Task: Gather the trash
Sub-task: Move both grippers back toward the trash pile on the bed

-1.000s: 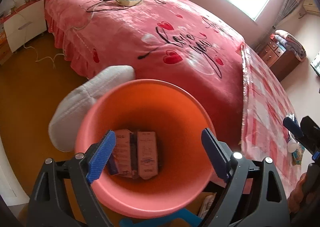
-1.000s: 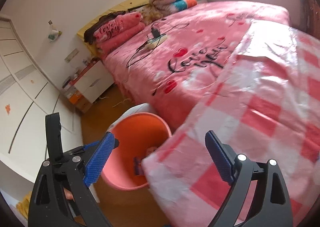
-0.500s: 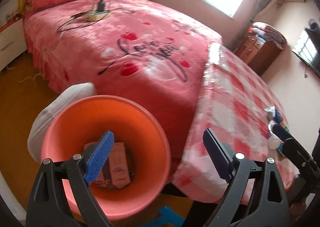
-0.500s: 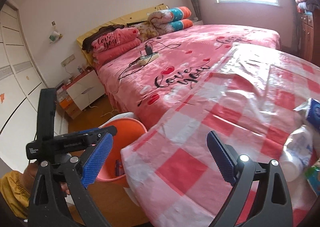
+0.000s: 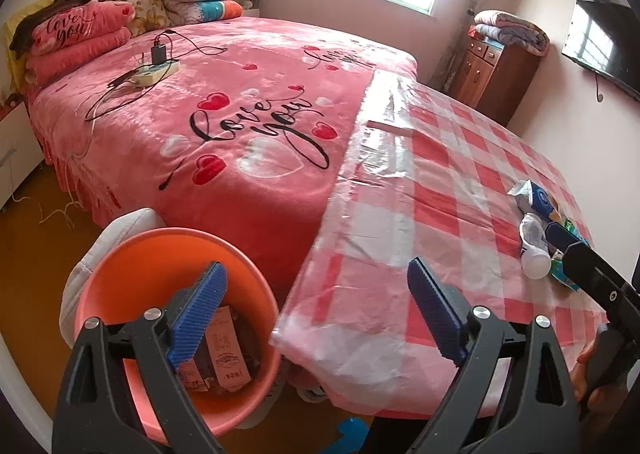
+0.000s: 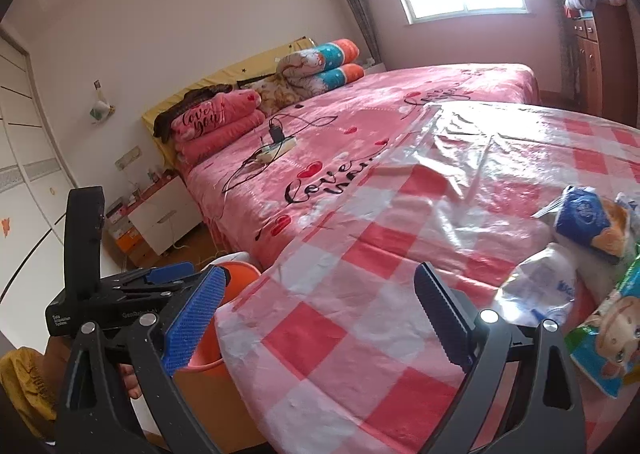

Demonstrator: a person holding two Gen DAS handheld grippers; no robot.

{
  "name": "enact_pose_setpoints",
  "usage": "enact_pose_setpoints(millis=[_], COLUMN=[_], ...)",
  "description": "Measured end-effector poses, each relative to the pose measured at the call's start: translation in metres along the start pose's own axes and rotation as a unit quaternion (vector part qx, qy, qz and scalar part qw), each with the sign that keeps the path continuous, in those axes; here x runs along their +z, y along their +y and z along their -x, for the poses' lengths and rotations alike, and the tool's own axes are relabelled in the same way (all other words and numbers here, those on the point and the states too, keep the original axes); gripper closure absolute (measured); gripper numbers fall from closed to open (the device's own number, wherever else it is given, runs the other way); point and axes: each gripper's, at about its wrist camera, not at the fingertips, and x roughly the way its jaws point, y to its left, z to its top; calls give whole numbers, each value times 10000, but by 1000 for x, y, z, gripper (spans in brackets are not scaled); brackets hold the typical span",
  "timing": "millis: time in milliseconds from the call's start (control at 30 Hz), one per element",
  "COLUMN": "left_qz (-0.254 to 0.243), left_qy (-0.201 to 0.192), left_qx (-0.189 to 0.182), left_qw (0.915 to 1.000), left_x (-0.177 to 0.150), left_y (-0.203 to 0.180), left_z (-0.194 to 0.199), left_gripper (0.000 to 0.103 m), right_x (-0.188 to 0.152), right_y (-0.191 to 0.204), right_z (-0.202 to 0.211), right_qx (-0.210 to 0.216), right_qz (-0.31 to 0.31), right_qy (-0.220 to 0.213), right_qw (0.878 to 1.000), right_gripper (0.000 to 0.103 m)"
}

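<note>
An orange bucket [image 5: 120,274] stands on the floor by the table corner, with several small cartons [image 5: 228,350] inside. My left gripper [image 5: 316,310] hovers over the gap between bucket and table; its jaws are opening and nothing is between them. On the checked tablecloth [image 5: 440,182] lie a crushed plastic bottle [image 5: 532,242] and a blue packet [image 5: 540,202]. In the right wrist view, the bottle [image 6: 540,294], the blue packet [image 6: 588,222] and a green snack wrapper [image 6: 612,334] lie just right of my right gripper [image 6: 318,314], which is open and empty above the cloth.
A bed with a pink cover [image 5: 240,94] runs along the table's far side, with a power strip and cables [image 5: 156,70] on it. A white cushion [image 5: 120,226] sits behind the bucket. A wooden cabinet [image 5: 496,74] stands by the window, a nightstand [image 6: 164,214] beside the bed.
Both grippers have swung right, away from over the bucket toward the table. The trash pile has come into view in both cameras. The left jaws stand slightly wider.
</note>
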Motion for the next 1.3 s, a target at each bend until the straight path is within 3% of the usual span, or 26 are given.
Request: enact_pose_setpoints(millis=[200,633,1033,1300], left_qz=[-222,-356,-851,-1166], left_qy=[7,120,426,619], left_qx=[47,-219,-139,-175], left_qw=[9997,9991,9954,9911], left_x=[1,-7,-15,-18], left_y=[-22,-62,-106,-136], left_z=[-2,-15,-30,-38], left_gripper=[11,11,11,11], right_x=[-1,-2,-2,1], right_y=[-15,-43,-63,-91], right_z=[10,39,59,78], right_qx=[-13,-176,-537,-684], right_qz=[-5,-110,-123,-467], right_qy=[-74,-377,-560,-728], right_qw=[10000,9991,9969,9939], right_gripper=[9,9,8,7])
